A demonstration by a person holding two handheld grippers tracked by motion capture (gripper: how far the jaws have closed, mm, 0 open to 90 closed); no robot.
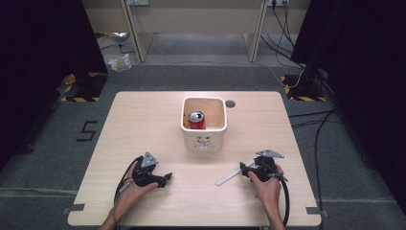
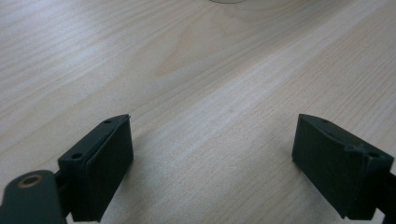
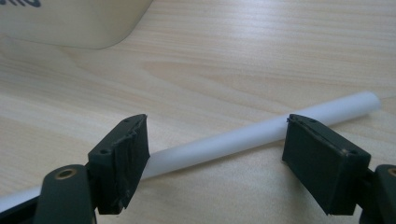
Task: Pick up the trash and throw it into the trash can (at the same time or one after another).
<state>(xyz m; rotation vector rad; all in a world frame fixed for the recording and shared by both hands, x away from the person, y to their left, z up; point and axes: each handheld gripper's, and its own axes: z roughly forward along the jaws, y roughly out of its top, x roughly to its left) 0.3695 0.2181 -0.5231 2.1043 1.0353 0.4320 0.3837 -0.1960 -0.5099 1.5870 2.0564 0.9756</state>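
Note:
A white plastic tube (image 1: 229, 178) lies slanted on the wooden table (image 1: 143, 124), right of centre near the front. My right gripper (image 1: 244, 167) stands open at the tube's right end. In the right gripper view the tube (image 3: 219, 142) runs across just beyond both jaws of that gripper (image 3: 215, 154); the pads do not press on it. Held low over bare wood at the front left, my left gripper (image 1: 165, 178) is open with nothing between its jaws (image 2: 212, 158). A cream square container (image 1: 203, 141) in the table's middle holds an upright red can (image 1: 196, 120).
A small dark round hole (image 1: 230, 103) sits in the tabletop just right of the container's far corner. The container's wall (image 3: 70, 23) shows close ahead in the right gripper view. Cables and dark stands lie on the floor beyond the table.

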